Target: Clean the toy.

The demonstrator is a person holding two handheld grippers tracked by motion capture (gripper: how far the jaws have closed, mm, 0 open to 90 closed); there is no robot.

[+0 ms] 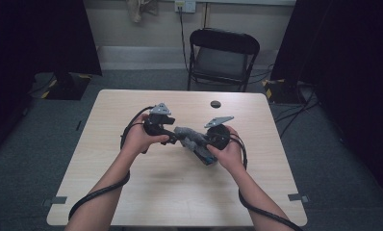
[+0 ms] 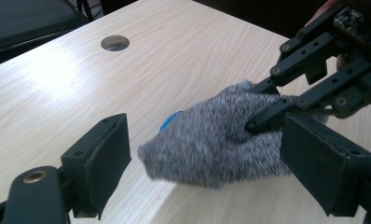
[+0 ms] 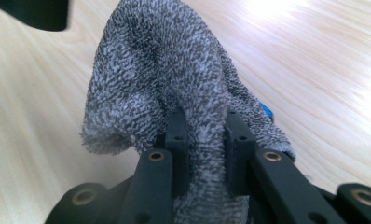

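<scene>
A fuzzy grey sock hangs just above the light wooden table, and a small blue patch shows at its lower end. My right gripper is shut on the sock, pinching a fold between its narrow jaws. In the left gripper view those same jaws reach in from the upper right. My left gripper stands open, its wide pads on either side of the sock's loose end without pressing it. In the high view the left gripper faces the right gripper over the table's middle.
A round cable hole sits near the table's far edge. A black folding chair stands behind the table. Dark curtains flank both sides, and cables trail from each gripper along the forearms.
</scene>
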